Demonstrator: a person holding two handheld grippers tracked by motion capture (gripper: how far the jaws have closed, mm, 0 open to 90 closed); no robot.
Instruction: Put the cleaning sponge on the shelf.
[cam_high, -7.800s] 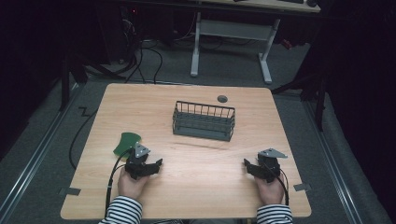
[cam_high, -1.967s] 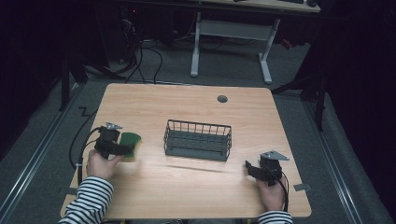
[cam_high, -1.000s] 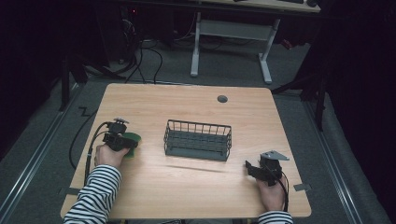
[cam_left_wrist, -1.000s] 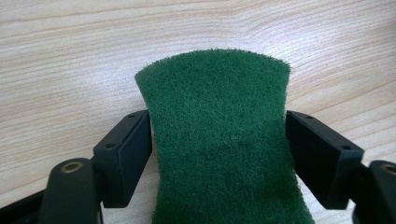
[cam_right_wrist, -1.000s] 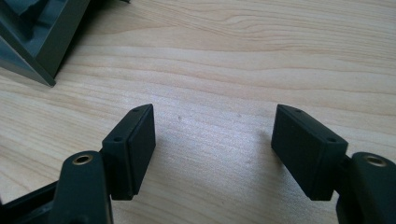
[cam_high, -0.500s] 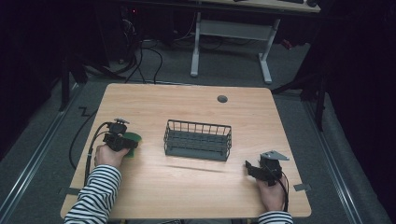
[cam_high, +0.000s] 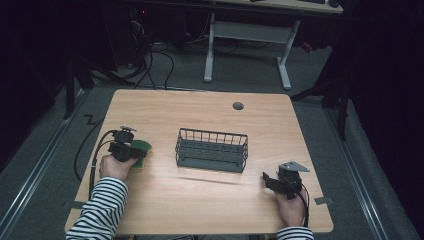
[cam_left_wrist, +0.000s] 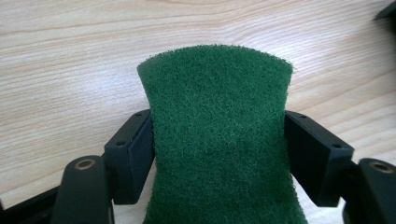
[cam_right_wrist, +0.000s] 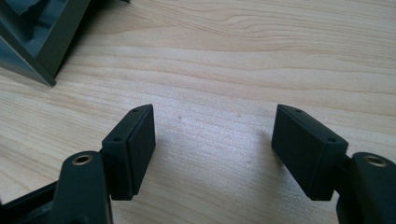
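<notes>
Light wooden table (cam_high: 200, 200) with a dark wire basket (cam_high: 212, 150) at centre, green sponge (cam_high: 140, 148) near left edge.

No legible text, label, brand, number or sign was visible in any of the three views.
</notes>
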